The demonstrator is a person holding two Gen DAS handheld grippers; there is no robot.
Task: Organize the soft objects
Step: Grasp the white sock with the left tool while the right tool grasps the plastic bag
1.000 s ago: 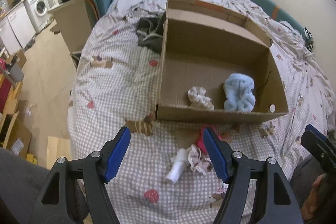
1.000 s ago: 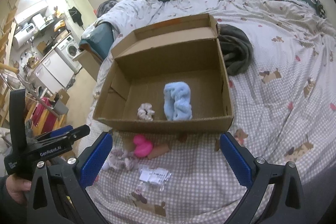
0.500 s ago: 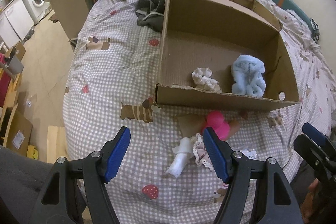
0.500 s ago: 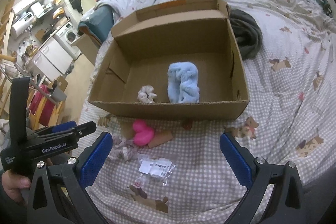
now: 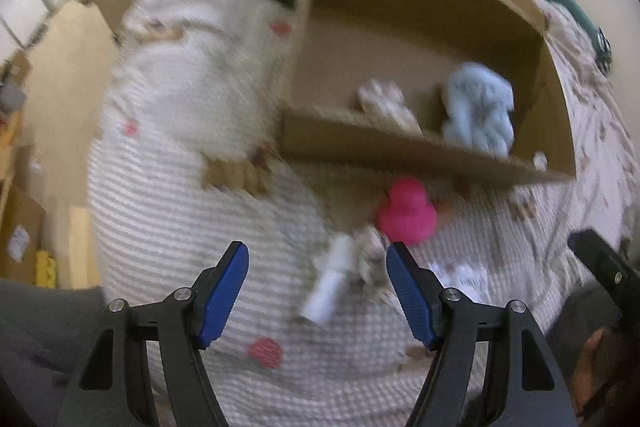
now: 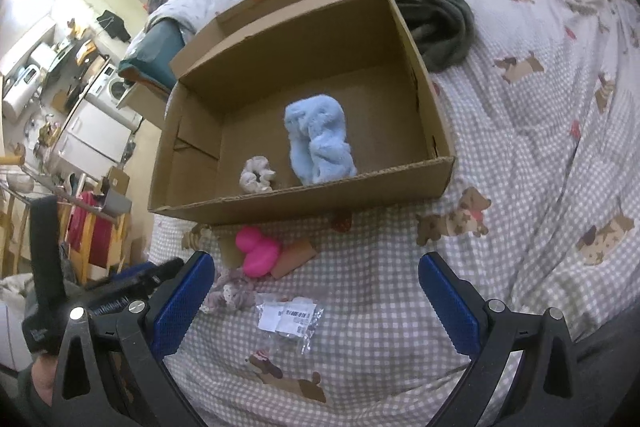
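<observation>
An open cardboard box (image 6: 400, 183) lies on the checked bed cover. In it are a fluffy light blue cloth (image 6: 320, 143) and a cream scrunchie (image 6: 256, 175); both also show in the blurred left wrist view, the cloth (image 5: 478, 117) right of the scrunchie (image 5: 386, 105). In front of the box lie a pink duck toy (image 6: 258, 253), a lacy pale scrunchie (image 6: 234, 293) and a white roll (image 5: 332, 281). My left gripper (image 5: 318, 285) is open just above the roll and lacy scrunchie. My right gripper (image 6: 316, 299) is open and empty over a plastic packet (image 6: 290, 317).
A dark grey garment (image 6: 436, 19) lies beside the box's far right corner. A brown cardboard scrap (image 6: 294, 257) lies by the duck. The bed's left edge drops to a floor with boxes and a washing machine (image 6: 116, 87).
Both grippers moved forward and down toward the items in front of the box. The left view is now motion blurred. Nothing was taken hold of.
</observation>
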